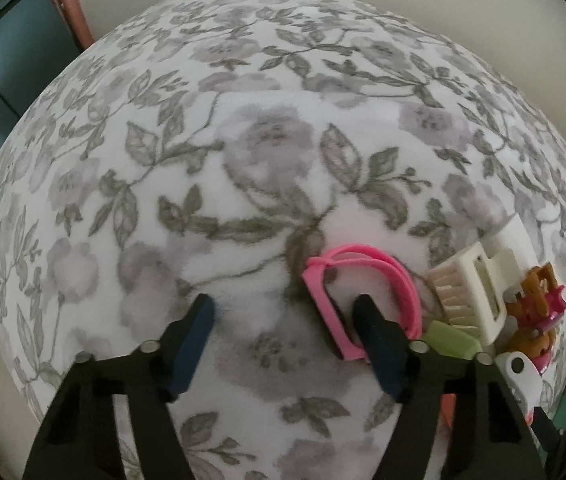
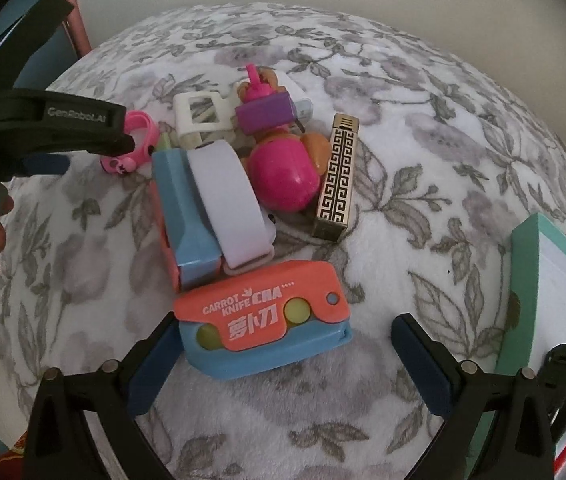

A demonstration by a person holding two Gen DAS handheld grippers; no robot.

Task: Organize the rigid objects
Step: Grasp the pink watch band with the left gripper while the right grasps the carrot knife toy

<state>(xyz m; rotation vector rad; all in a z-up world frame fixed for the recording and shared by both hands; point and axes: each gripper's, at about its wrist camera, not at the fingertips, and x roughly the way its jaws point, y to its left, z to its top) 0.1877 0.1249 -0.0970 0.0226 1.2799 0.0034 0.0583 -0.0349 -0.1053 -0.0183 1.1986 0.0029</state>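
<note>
A pile of small rigid items lies on a floral blanket [image 2: 423, 168]. An orange and blue carrot knife toy [image 2: 263, 328] lies nearest my right gripper [image 2: 283, 344], which is open with the toy between its fingers. Behind it lie a second blue and orange toy [image 2: 187, 216], a white band [image 2: 231, 200], a pink ball toy [image 2: 283, 176], a patterned gold lighter [image 2: 337, 180] and a white clip [image 2: 199, 114]. My left gripper [image 1: 283, 336] is open beside a pink ring toy [image 1: 347, 296], its right finger inside the ring. The ring toy also shows in the right view [image 2: 133, 142].
A teal-rimmed white tray [image 2: 555, 292] stands at the right edge of the blanket. In the left view a white comb clip [image 1: 471, 288], a green piece [image 1: 451, 338] and a brown and pink figure [image 1: 539, 312] lie right of the ring toy. A wall runs behind the blanket.
</note>
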